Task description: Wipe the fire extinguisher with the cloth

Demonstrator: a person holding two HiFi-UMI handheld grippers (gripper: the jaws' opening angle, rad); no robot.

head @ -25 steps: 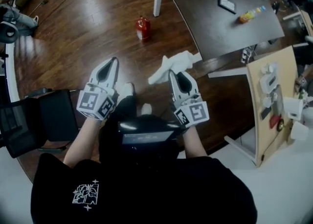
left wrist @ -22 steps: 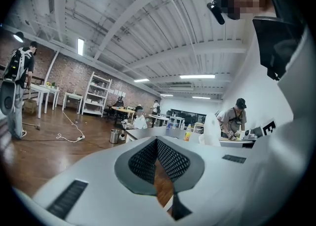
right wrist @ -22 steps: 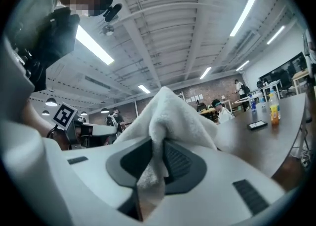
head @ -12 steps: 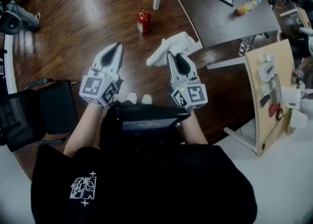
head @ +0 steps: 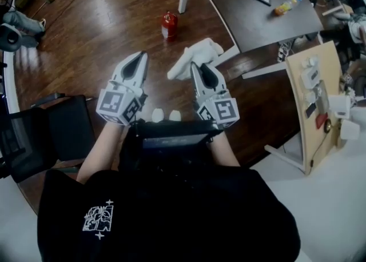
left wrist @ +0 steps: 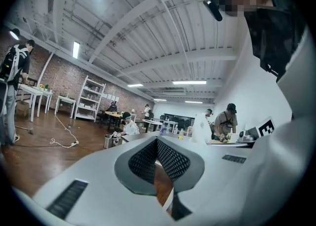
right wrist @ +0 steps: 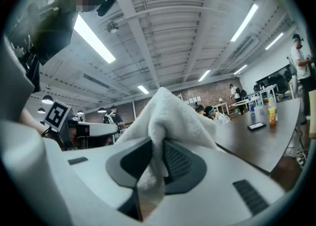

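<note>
Dark wooden floor [head: 86, 38]. Right claw [head: 196, 67]: pinching the white cloth [head: 193, 56], which bunches up past its tips. Left claw [head: 139, 56]: pressed together, nothing in it, level beside the right. Red fire extinguisher [head: 168, 26]: upright on the floor beyond both claws, apart from the cloth. Dark bench [head: 257, 20]: farther right.

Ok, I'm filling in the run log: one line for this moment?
right gripper: shut on cloth | left gripper: shut, empty | fire extinguisher: upright on floor, untouched
</note>
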